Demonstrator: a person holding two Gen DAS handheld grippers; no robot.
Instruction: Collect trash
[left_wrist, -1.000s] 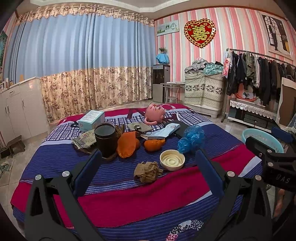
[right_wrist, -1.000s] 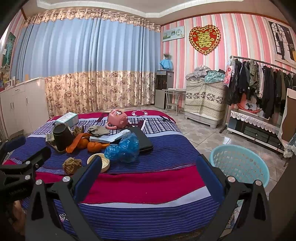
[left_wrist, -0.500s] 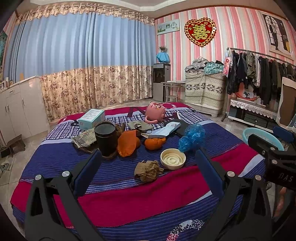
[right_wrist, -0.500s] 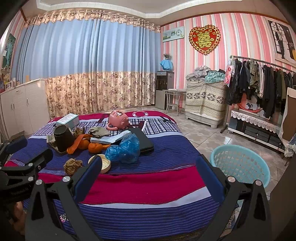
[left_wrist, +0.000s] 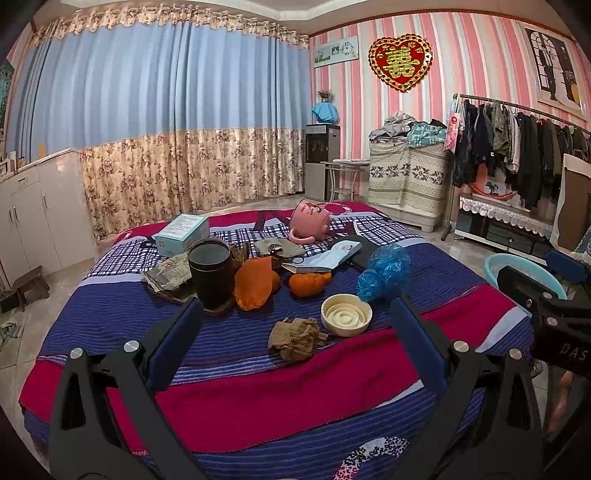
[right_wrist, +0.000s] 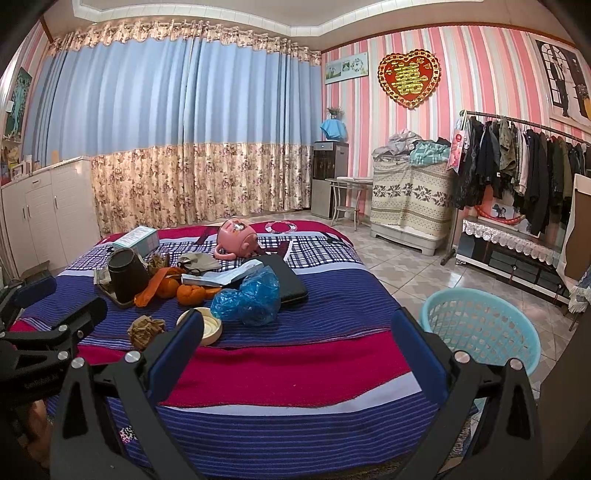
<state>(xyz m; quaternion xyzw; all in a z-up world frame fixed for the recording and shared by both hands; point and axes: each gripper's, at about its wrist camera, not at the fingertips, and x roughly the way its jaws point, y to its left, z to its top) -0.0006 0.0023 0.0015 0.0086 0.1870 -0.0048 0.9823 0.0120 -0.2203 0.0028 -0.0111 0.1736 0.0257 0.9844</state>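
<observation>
A crumpled brown paper wad (left_wrist: 296, 334) (right_wrist: 144, 329) lies on the striped bed near its front, beside a cream round lid (left_wrist: 345, 314) (right_wrist: 207, 324). Behind them sit a crumpled blue plastic bag (left_wrist: 384, 271) (right_wrist: 251, 295), orange peel (left_wrist: 255, 282) (right_wrist: 155, 285) and oranges (left_wrist: 307, 283) (right_wrist: 190, 294). My left gripper (left_wrist: 295, 314) hangs open over the bed's front, short of the wad. Just as open, my right gripper (right_wrist: 297, 325) is held to the right, above the red stripe. A light blue basket (right_wrist: 480, 328) (left_wrist: 517, 267) stands on the floor right of the bed.
Further back on the bed are a black cup (left_wrist: 211, 271) on a tray, a teal box (left_wrist: 181, 232), a pink pot (left_wrist: 309, 221), an open booklet (left_wrist: 328, 254) and a black case (right_wrist: 286, 282). A clothes rack (right_wrist: 517, 166) lines the right wall, white cabinets (left_wrist: 40, 206) the left.
Both views have shifted only slightly; the left gripper has edged a little toward the bed. Nothing on the bed has moved and both grippers stay open.
</observation>
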